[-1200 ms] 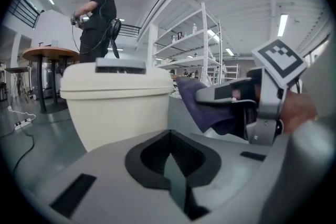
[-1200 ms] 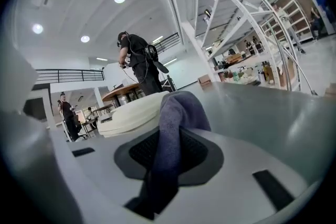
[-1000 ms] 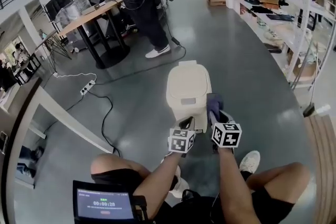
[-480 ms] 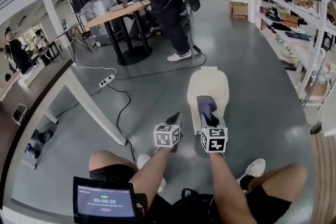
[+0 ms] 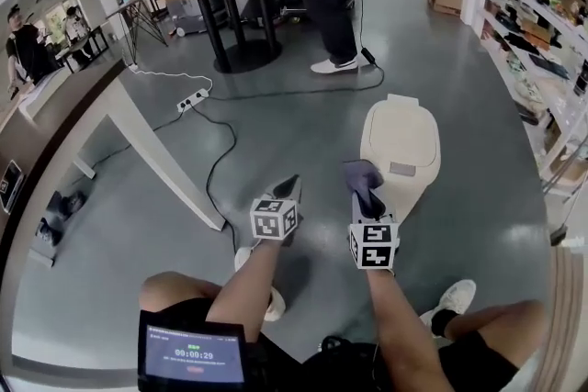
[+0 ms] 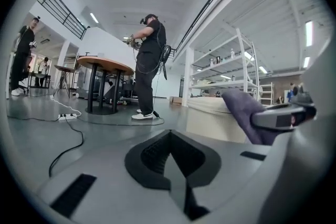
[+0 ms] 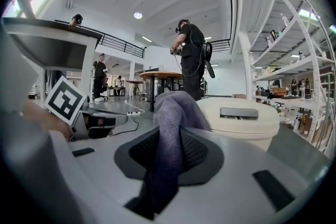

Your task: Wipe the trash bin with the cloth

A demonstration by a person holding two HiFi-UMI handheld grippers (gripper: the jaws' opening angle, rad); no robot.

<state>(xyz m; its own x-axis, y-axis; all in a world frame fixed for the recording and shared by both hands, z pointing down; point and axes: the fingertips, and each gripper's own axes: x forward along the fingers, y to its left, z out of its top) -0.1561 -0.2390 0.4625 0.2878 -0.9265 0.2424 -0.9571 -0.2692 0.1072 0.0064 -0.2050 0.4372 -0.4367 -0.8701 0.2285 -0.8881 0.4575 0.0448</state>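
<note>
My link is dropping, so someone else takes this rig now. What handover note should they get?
The left gripper has its jaws shut on nothing and hangs left of the trash bin.
The right gripper has its jaws shut on the purple cloth, which sticks up past them.
The trash bin stands upright, lid down, just ahead and right of the cloth; whether they touch cannot be told.
Done: cloth gripped and brought to the bin. Left: wipe the lid and sides.
</note>
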